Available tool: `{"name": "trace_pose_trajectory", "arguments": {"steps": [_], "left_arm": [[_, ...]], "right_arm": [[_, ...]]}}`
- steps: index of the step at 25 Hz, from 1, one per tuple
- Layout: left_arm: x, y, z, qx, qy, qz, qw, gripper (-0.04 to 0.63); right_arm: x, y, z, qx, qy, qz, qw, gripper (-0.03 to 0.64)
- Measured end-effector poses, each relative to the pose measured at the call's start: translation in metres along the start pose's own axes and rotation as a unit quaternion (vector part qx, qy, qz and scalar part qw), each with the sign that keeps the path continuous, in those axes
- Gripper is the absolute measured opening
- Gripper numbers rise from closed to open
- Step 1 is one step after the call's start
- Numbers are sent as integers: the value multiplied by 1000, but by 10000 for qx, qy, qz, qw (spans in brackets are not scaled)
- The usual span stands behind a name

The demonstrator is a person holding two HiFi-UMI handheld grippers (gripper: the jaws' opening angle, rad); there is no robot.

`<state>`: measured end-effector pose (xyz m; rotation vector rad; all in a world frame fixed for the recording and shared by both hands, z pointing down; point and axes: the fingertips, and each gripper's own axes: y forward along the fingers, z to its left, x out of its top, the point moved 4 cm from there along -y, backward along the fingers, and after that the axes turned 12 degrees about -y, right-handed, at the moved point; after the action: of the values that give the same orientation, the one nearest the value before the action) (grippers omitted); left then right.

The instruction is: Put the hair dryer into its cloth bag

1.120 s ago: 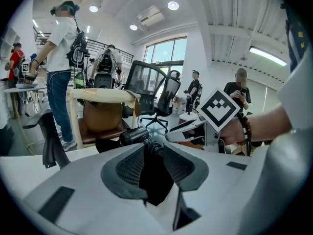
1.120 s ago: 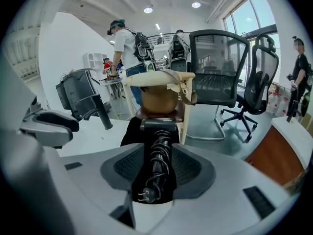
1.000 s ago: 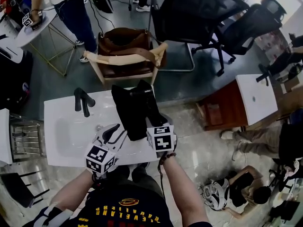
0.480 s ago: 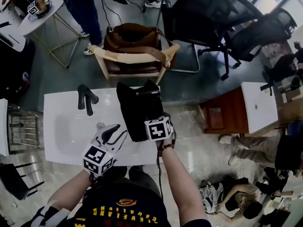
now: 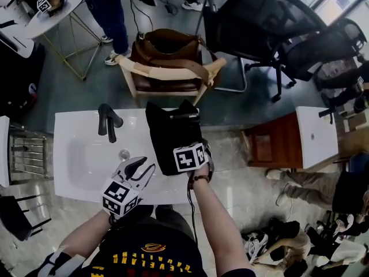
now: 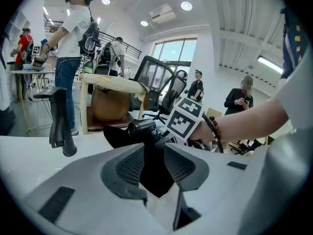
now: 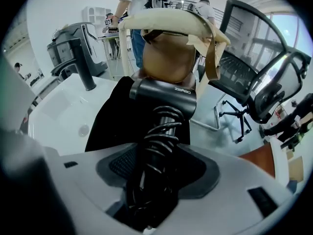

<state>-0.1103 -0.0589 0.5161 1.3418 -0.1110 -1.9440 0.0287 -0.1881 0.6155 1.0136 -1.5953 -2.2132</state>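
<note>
The black cloth bag [image 5: 163, 137] lies flat on the white washbasin counter [image 5: 75, 180]. On its far end rests the black hair dryer [image 5: 184, 115], handle toward me with the cord wound round it. My right gripper [image 5: 190, 146] points steeply down over the bag. The right gripper view shows its jaws [image 7: 159, 175] wide open with the corded handle [image 7: 161, 131] between them, and the dryer's barrel [image 7: 164, 94] lying on the bag [image 7: 115, 116]. My left gripper [image 5: 145, 165] is open at the bag's near left corner, whose black fabric [image 6: 155, 168] shows in its gap [image 6: 155, 163].
A black faucet [image 5: 108, 120] stands at the basin's far left, above the drain [image 5: 124, 153]. Beyond the counter are a wooden chair holding a brown bag [image 5: 167, 56] and black office chairs [image 5: 259, 22]. A red-brown cabinet [image 5: 277, 140] stands to the right. People stand at the back left.
My right gripper has sunk lower over the bag, with the dryer's handle still under it. The left gripper has stayed at the bag's near left corner.
</note>
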Motion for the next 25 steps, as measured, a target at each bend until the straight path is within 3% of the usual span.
{"name": "trace_pose_trajectory", "arguments": {"steps": [4,14,19,25], "left_arm": [[2,2,0,-17,4,-14,10000,110],[3,-13,-1,16,85,-67,9999,110],[-1,-21,0,76,78,-47,9999,110],[-7,-11,-14,-196,629,212,9976,110]], "right_arm": [[0,4,0,-226,-130,5,9997,230],[-4,-14,-5,122,396,-311,9987,222],[-1,-37,-7,29,488,-550,9973,219],[-4,-88,-14,-66,672,-961,9931,219]]}}
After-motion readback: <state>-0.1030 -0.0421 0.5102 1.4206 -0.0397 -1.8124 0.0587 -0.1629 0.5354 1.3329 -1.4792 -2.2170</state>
